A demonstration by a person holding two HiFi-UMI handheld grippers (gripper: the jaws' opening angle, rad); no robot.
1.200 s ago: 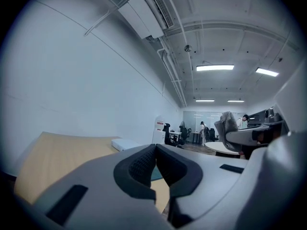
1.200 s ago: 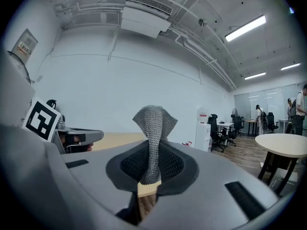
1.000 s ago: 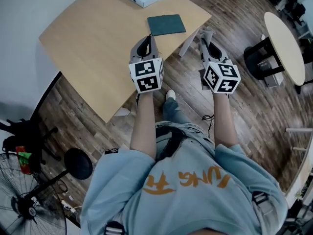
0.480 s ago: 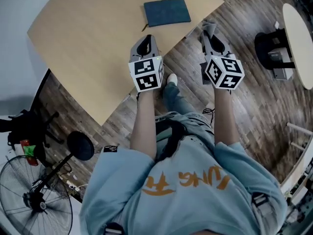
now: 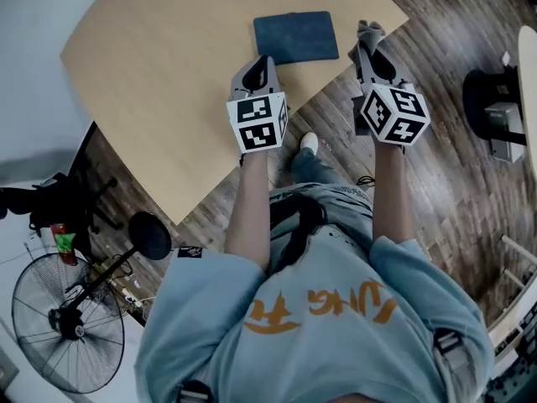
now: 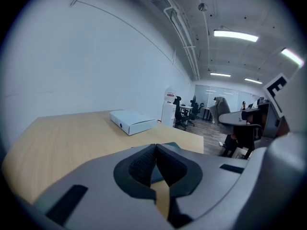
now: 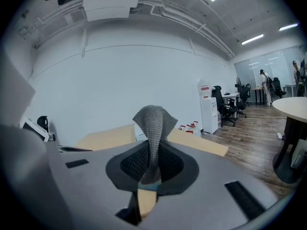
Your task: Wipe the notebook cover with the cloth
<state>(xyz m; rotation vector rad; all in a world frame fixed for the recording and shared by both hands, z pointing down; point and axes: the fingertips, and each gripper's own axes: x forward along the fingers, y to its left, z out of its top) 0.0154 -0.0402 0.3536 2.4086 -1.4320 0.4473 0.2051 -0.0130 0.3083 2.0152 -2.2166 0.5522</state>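
The notebook lies flat on the desk, near the desk's right edge, with its long axis running left to right. The cover is bare, with nothing on it.

The right gripper is pinching the cloth. In the right gripper view a grey knitted fold stands up from between the jaws. This gripper hangs about over the desk's right edge, so the notebook lies to its left and slightly farther off, close by but apart. How high the cloth hangs above the cover cannot be read.

The left gripper is pressed together and holds nothing. Its tip sits at the notebook's near left corner, so it looks the nearer of the two. A sliver of the dark cover shows just past its jaws.

As I judge it, the wipe has not begun. The coming move belongs to the right gripper: bring the cloth left and down onto the cover, then stroke along the long axis. The left gripper is well placed to pin the near corner if the notebook slides.

The only container is a white box on the far side of the desk. It is closed, and what it holds cannot be seen.
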